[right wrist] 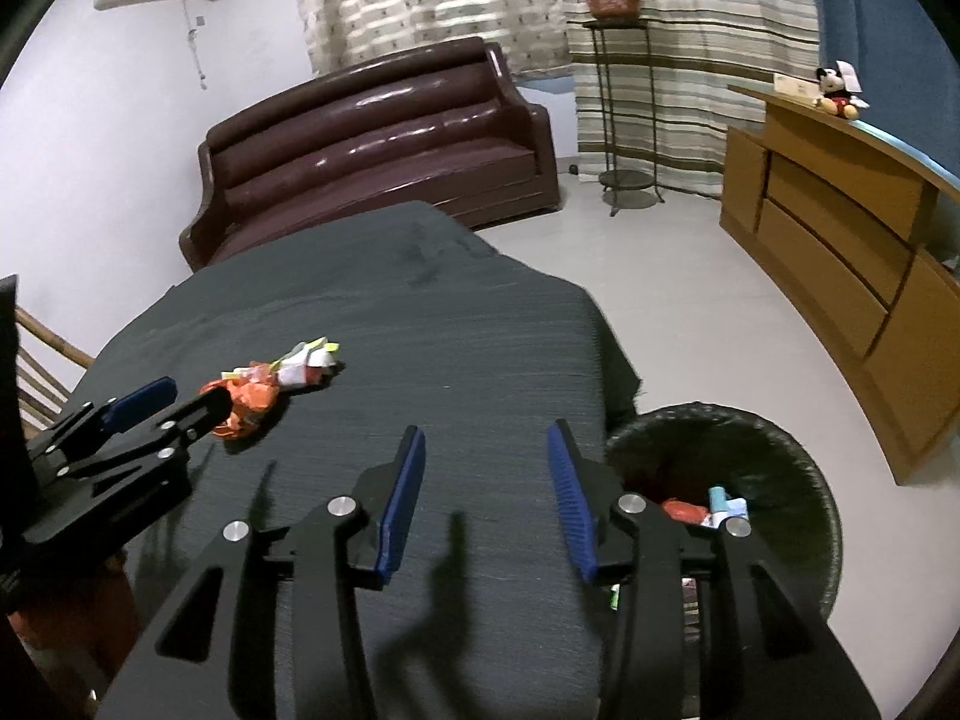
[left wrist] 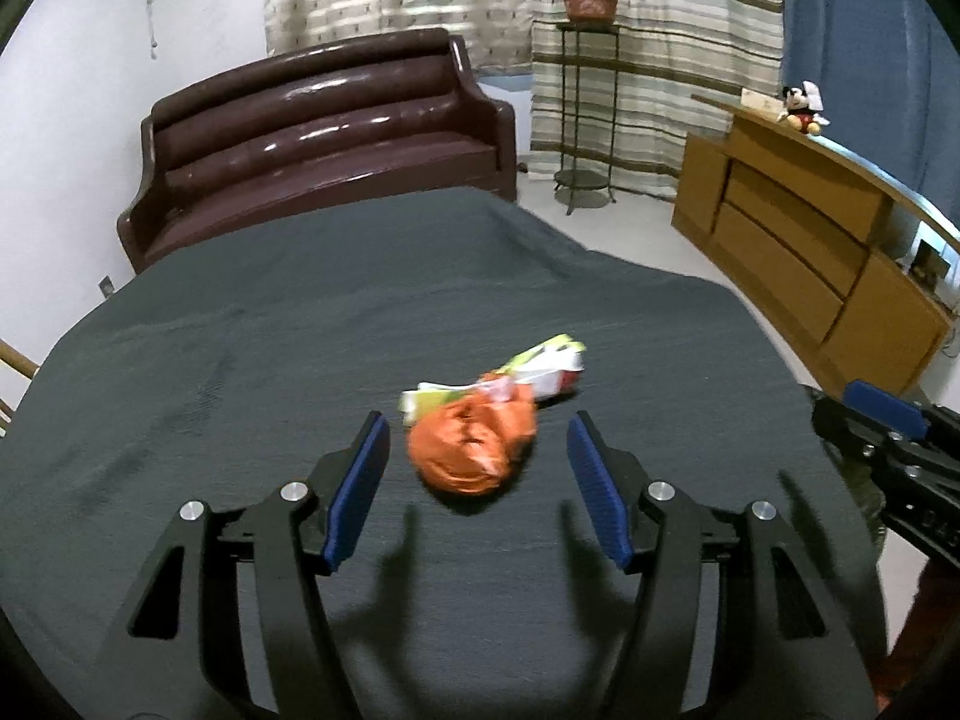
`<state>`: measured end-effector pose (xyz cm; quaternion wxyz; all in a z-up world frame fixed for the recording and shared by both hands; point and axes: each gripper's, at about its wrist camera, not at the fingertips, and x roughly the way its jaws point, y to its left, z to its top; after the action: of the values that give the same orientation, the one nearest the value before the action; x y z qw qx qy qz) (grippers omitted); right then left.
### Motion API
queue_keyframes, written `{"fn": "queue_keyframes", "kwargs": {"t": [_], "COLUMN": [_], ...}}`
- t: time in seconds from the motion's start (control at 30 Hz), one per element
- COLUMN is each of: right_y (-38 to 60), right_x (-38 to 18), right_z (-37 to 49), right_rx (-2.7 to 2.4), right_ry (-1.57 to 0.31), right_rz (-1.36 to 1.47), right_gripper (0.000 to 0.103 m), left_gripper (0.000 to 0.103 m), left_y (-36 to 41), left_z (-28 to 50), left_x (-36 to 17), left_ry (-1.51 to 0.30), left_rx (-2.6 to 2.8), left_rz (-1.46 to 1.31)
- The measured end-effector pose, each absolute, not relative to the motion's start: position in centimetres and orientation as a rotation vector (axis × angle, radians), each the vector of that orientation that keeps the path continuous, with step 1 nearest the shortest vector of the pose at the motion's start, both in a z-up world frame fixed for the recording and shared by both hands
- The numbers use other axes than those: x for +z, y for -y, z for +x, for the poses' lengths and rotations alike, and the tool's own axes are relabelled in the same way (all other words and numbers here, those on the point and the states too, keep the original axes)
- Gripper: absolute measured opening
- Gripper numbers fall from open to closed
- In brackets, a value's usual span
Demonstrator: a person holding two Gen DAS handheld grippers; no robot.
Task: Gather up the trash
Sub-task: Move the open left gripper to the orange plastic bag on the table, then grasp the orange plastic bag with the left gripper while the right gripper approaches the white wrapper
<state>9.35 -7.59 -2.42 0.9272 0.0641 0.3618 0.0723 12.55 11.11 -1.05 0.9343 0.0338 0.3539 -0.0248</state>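
Observation:
A crumpled orange wrapper (left wrist: 474, 450) lies on the dark grey cloth of the table (left wrist: 240, 360), with a white, green and yellow wrapper (left wrist: 540, 369) just behind it. My left gripper (left wrist: 477, 426) is open, its blue-padded fingers on either side of the orange wrapper, apart from it. In the right wrist view the left gripper (right wrist: 174, 402) reaches the orange wrapper (right wrist: 252, 405) from the left. My right gripper (right wrist: 486, 438) is open and empty over the table's near right part. A black bin (right wrist: 774, 456) with several wrappers inside stands right of the table.
A dark brown sofa (left wrist: 324, 132) stands behind the table. A wooden cabinet (left wrist: 798, 228) runs along the right, with a Mickey Mouse toy (left wrist: 801, 108) on top. A plant stand (left wrist: 588, 96) is by the striped curtains. A wooden chair (right wrist: 42, 372) is left.

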Motion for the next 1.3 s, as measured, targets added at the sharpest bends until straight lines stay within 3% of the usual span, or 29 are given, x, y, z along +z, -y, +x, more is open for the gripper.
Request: {"fn": "queue_keyframes", "kwargs": {"t": [0.37,0.5,0.6,1.07,1.3], "right_y": [5.6,5.3,5.0,1.8,-2.1], "right_x": [-2.3,-2.4,-2.6,-2.5,-2.6], "right_z": [10.5,10.8,10.9,11.7,12.8], "right_rx": [0.167,0.172,0.176,0.215,0.268], "right_ry": [-0.758,-0.765,-0.772,-0.783,-0.796], "right_rz": [0.119,0.116,0.113,0.098,0.081], "right_gripper": [0.044,0.044,0.044,0.044,0.044], "left_gripper": [0.061,0.048,0.046,0.045,0.045], "left_y": [-11.2,-11.2,-11.2,-14.2,-19.4], "left_z": [14.8,15.2,15.2,12.1,11.5], "left_x": [-2.5,-2.9,-2.9,-1.2,-0.9], "left_ry": [-0.796,-0.819,-0.812,-0.757,-0.75], "left_rx": [-0.109,-0.133,-0.142,-0.132,-0.03], "left_rz": [0.095,0.085,0.089,0.061,0.06]}}
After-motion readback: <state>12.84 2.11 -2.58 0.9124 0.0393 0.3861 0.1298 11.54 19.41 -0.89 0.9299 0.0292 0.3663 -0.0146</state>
